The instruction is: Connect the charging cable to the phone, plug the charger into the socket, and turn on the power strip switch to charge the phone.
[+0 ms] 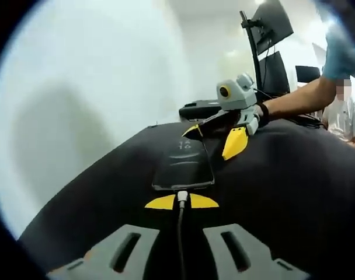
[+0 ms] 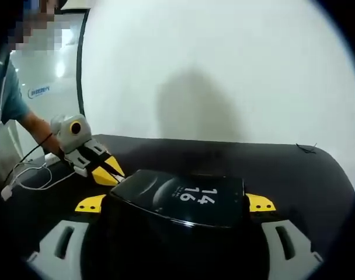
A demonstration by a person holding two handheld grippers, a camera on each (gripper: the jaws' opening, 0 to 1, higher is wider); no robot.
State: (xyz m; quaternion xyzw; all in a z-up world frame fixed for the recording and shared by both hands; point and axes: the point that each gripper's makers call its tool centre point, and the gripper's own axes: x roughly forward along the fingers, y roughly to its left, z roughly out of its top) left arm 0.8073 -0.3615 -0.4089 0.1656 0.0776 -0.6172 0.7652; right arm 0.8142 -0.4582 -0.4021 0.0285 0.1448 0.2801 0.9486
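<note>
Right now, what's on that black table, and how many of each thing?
Phone: 1
Charging cable: 1
Handheld tools: 2, left and right
Monitors behind the table: 2
Total: 6

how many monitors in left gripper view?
3: two dark monitors stacked on a pole, upper, lower; a third monitor farther right behind the person's arm. More may be hidden.
</note>
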